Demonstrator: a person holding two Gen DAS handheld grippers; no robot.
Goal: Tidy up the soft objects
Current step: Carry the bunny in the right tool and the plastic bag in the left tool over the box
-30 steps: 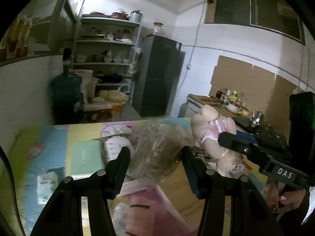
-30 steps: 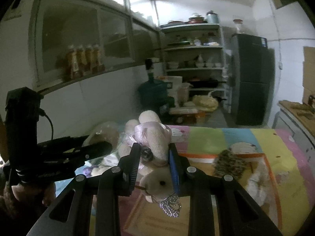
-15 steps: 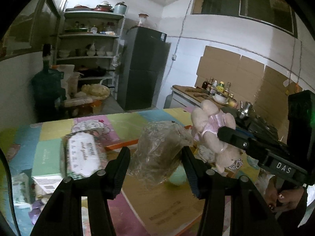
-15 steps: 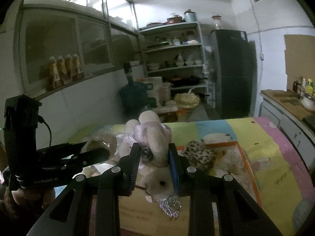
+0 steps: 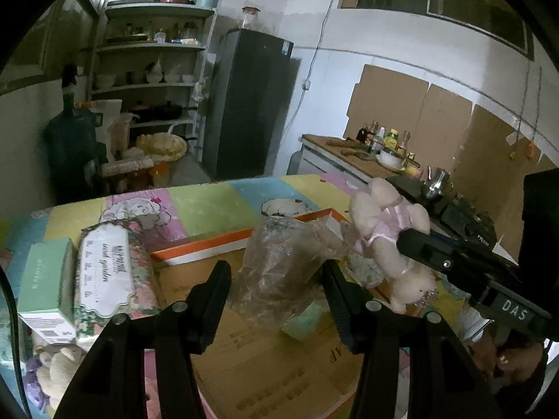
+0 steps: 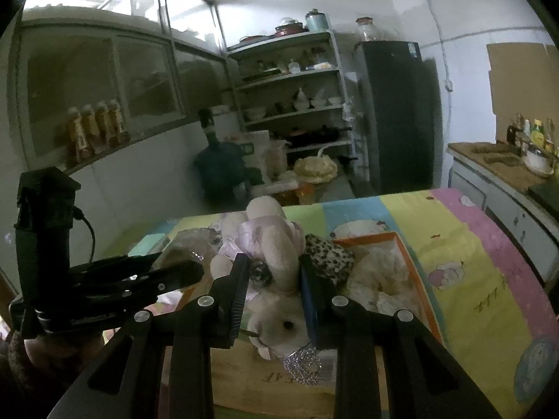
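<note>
My left gripper [image 5: 276, 279] is shut on a crumpled clear plastic bag [image 5: 279, 265] and holds it above an open cardboard box with an orange rim [image 5: 202, 248]. My right gripper [image 6: 276, 279] is shut on a cream plush toy in a pink dress [image 6: 272, 255], head down, with a glittery charm dangling below it. In the left wrist view that plush toy [image 5: 384, 234] hangs just right of the bag, clamped in the right gripper [image 5: 412, 244]. The box [image 6: 367, 239] holds a leopard-print soft item [image 6: 328, 255] and a white fluffy item [image 6: 380, 272]. The left gripper [image 6: 188, 272] and the bag [image 6: 195, 241] show left of the plush.
A floral tissue pack [image 5: 104, 272] and a pale green carton [image 5: 45, 279] lie left of the box on the colourful tablecloth [image 6: 471, 279]. A small plush [image 5: 56, 370] lies at the lower left. A counter with bottles [image 5: 384, 139] stands to the right.
Both grippers have moved along over the table and sunk a little, still holding bag and plush. The orange-rimmed box with its soft items has come closer; the tissue pack has slid left.
</note>
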